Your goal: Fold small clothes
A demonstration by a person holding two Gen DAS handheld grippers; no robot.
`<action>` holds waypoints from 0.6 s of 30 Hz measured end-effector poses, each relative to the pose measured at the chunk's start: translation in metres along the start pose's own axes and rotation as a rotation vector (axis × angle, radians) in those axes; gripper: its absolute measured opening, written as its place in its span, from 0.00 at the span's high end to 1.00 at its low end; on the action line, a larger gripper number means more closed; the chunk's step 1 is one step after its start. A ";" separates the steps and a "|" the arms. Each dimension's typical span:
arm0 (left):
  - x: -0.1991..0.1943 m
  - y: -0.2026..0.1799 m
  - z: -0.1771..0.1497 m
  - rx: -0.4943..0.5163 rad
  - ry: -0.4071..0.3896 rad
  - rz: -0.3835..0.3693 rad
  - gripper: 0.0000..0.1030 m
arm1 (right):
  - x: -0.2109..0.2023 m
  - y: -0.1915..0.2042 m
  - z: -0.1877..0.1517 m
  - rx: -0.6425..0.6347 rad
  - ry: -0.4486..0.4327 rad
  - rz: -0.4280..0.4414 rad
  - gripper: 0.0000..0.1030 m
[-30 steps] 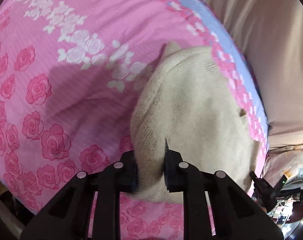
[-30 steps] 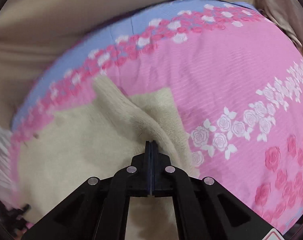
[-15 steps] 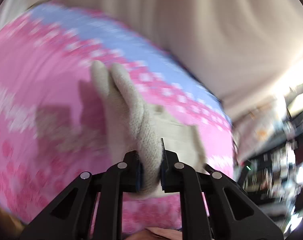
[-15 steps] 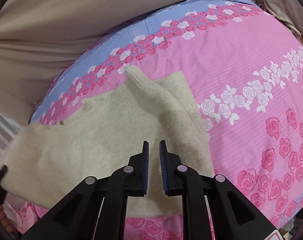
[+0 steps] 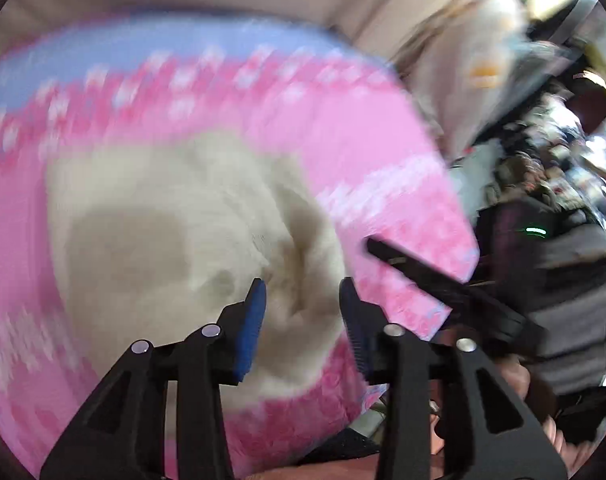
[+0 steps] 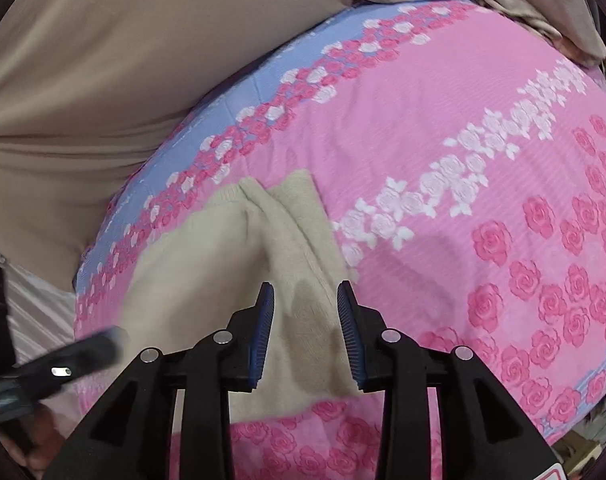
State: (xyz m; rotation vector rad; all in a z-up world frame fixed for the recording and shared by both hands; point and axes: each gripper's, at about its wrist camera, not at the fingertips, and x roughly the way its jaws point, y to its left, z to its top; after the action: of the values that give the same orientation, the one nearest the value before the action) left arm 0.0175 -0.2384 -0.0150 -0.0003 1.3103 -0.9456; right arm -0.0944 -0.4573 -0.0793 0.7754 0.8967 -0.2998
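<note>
While both sets of jaws are opening, we see the cream knitted garment [image 6: 239, 280] lying folded on the pink rose-print bedcover [image 6: 443, 160], below and just ahead of our fingertips. The right gripper [image 6: 305, 312] stands part open with nothing pressed between its blue pads [image 6: 263, 332], only the cloth beneath the gap. The left gripper [image 5: 301, 312] is likewise part open over the blurred garment [image 5: 163, 240], gripping nothing.

Folded garment [image 6: 231, 280] lies seemingly near bedspread's [image 6: 443, 120] edge.
</note>
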 end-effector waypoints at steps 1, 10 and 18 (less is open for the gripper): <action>-0.003 0.004 -0.003 -0.030 -0.012 -0.031 0.64 | -0.004 -0.001 -0.002 0.010 0.000 0.021 0.63; -0.092 0.064 -0.016 -0.172 -0.272 0.132 0.31 | 0.045 0.043 -0.012 -0.017 0.195 0.066 0.29; -0.126 0.114 -0.040 -0.323 -0.350 0.173 0.29 | 0.049 0.088 0.005 -0.191 0.115 -0.098 0.29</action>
State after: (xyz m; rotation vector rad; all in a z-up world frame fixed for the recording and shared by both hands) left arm 0.0572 -0.0718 0.0178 -0.2856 1.1032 -0.5496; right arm -0.0139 -0.3960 -0.0742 0.5775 1.0579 -0.2529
